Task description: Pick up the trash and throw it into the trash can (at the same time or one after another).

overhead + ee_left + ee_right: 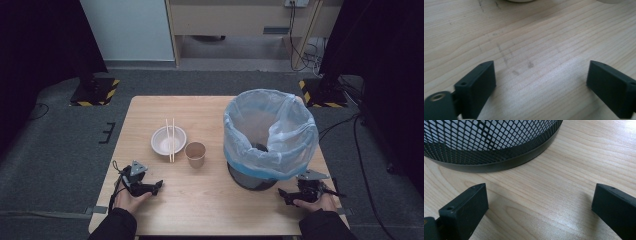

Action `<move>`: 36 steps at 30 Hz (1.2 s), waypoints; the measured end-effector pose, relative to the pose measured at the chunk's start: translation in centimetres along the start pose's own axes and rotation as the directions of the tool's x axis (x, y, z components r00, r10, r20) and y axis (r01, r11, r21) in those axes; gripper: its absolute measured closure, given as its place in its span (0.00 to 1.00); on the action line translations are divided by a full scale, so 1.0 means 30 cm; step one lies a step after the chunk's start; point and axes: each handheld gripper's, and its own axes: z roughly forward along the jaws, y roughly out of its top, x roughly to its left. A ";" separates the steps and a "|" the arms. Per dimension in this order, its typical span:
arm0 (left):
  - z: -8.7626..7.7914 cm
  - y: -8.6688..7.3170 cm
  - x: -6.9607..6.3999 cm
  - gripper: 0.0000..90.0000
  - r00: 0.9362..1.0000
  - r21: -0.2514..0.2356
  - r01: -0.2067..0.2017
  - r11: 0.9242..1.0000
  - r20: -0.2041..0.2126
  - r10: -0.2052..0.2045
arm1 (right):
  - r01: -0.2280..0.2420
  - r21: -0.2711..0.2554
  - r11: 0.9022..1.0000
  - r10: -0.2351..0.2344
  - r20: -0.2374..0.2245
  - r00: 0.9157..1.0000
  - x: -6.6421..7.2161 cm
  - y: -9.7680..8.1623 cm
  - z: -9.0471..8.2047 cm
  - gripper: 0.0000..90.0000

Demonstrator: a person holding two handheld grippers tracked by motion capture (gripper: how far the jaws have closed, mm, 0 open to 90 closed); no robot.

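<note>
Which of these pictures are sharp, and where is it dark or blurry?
High view: table evenly lit, room edges nearly black. Left gripper view: wood grain soft, white bowl cropped at the top edge. Right gripper view: mesh bin crisp, near jaws slightly blurred.

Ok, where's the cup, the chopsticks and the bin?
cup (195,154), high view, on its side wall
chopsticks (171,131), high view, on the sticks above the bowl
bin (250,178), high view, on its black mesh base

Grey carpet floor (60,150) is surrounding a light wooden table (210,200). Black curtains (35,40) are hanging at both sides. A pale wall panel (130,27) and wooden cabinet (240,20) are standing behind; cables (305,50) are trailing down.
</note>
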 end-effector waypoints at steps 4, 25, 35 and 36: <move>-0.034 0.005 0.002 0.18 0.995 0.013 0.094 0.996 0.038 -0.094 | 0.001 -0.001 1.000 -0.001 -0.001 1.000 0.001 -0.003 -0.003 0.01; -0.229 0.111 -0.017 0.18 0.989 -0.251 0.146 0.957 -0.001 -0.151 | 0.002 -0.001 1.000 -0.002 -0.005 1.000 0.001 -0.005 -0.005 0.01; -0.281 0.197 -0.020 0.22 0.985 -0.379 0.166 0.910 0.027 -0.169 | 0.002 -0.001 1.000 -0.002 -0.004 1.000 0.001 -0.005 -0.005 0.01; -0.282 0.205 -0.022 0.22 0.986 -0.387 0.165 0.907 0.028 -0.167 | 0.002 -0.001 1.000 -0.002 -0.004 1.000 0.001 -0.005 -0.005 0.01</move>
